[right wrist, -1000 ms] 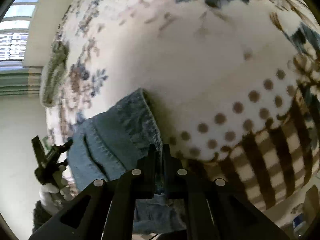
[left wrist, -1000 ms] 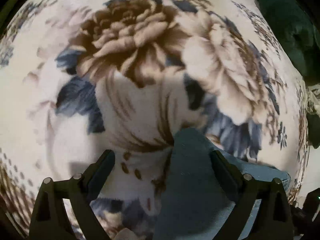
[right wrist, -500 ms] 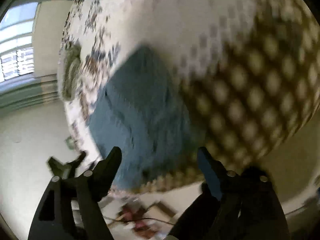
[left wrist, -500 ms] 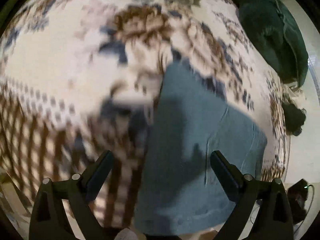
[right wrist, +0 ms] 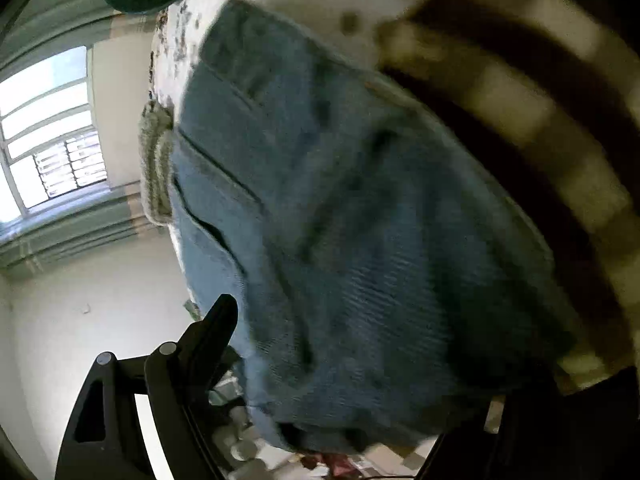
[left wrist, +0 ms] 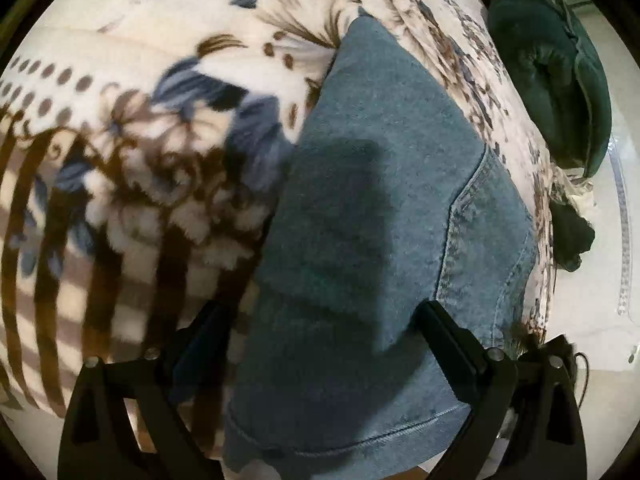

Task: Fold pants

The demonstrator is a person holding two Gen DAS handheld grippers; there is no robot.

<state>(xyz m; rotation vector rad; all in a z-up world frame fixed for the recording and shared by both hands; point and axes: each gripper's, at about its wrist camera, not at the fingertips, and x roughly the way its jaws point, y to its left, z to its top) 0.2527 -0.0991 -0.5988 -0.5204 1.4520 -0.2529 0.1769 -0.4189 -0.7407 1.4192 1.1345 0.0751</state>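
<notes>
A: Where were the pants at that moment?

B: Lying on the bed, on a floral blanket. In the left wrist view they filled the centre and lower right of the frame, a folded denim slab whose long axis ran from the bottom edge up toward the top centre. A stitched pocket seam showed at right centre.

A: And the left tool?

B: Spread wide, both fingers visible at lower left and lower right, nothing between them but the denim beneath. It hovered over the near hemmed end, so the cloth stretched away straight ahead of it.

A: The right tool?

B: Only one finger showed plainly, at lower left of its frame; the other side was dark and hidden behind the pants' edge. The gap looked wide, so I judged it spread and holding nothing. The pants lay ahead and above it, rising toward the upper left, with the picture blurred.

A: Which was nearer for the next grasp?

B: My guess was the left, since the near hem sat squarely between its fingers. A dark green cushion lay well apart at upper right.
</notes>
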